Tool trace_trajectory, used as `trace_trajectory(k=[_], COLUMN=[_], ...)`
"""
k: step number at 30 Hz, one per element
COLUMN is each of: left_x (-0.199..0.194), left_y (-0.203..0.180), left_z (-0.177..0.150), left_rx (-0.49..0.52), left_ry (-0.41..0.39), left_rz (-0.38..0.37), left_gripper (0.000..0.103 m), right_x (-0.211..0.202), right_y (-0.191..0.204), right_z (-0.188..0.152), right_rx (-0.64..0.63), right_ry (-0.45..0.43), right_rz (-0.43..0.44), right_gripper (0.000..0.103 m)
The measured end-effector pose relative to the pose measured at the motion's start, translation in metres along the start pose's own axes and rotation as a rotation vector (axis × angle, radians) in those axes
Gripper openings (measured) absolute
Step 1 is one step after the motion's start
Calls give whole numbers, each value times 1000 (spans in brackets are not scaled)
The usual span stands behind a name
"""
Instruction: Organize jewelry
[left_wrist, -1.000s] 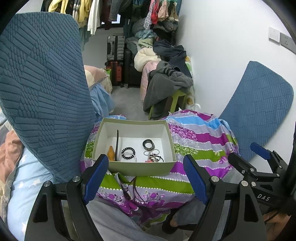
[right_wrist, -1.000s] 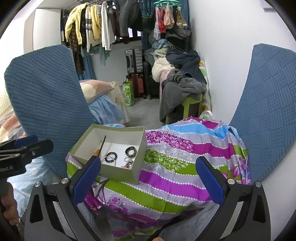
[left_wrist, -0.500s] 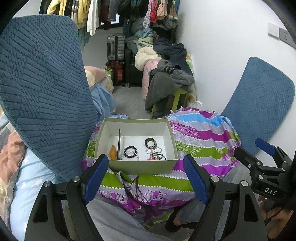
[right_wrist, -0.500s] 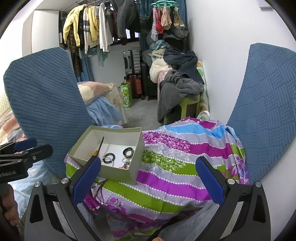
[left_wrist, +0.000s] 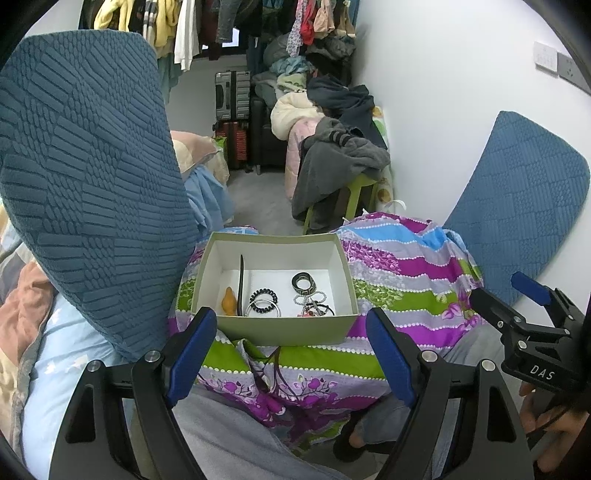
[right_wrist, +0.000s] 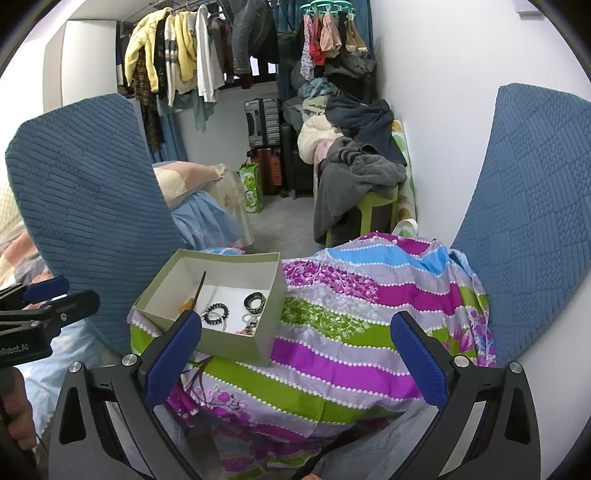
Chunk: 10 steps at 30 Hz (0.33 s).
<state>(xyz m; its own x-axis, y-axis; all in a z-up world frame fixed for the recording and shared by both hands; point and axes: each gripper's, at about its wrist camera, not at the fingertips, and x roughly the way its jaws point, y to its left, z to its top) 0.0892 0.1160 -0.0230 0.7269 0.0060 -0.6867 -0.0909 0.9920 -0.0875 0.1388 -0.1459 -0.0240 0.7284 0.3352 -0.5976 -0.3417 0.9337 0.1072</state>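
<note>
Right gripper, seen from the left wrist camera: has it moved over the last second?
Yes. The right gripper has dropped and slid outward toward the frame edge, sitting lower against the blue cushion on the wall.

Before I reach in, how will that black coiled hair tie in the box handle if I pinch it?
The black coiled hair tie looks springy, so it would probably squash between the fingers rather than hold shape. It seems light and should lift easily. It lies against the thin silver bangle in the green box, so that may drag along.
</note>
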Motion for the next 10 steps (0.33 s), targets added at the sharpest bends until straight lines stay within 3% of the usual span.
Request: trace_trajectory(k=[10], left_x=[-3], left_y=[1], left_z=[1], left_rx=[-2], left_ry=[-5], left_rz=[-9], left_gripper=[83], right_x=[1], right_y=[0], right_z=[0], right_rx=[-4], right_ry=[-2], right_rz=[-13], right_gripper=[103])
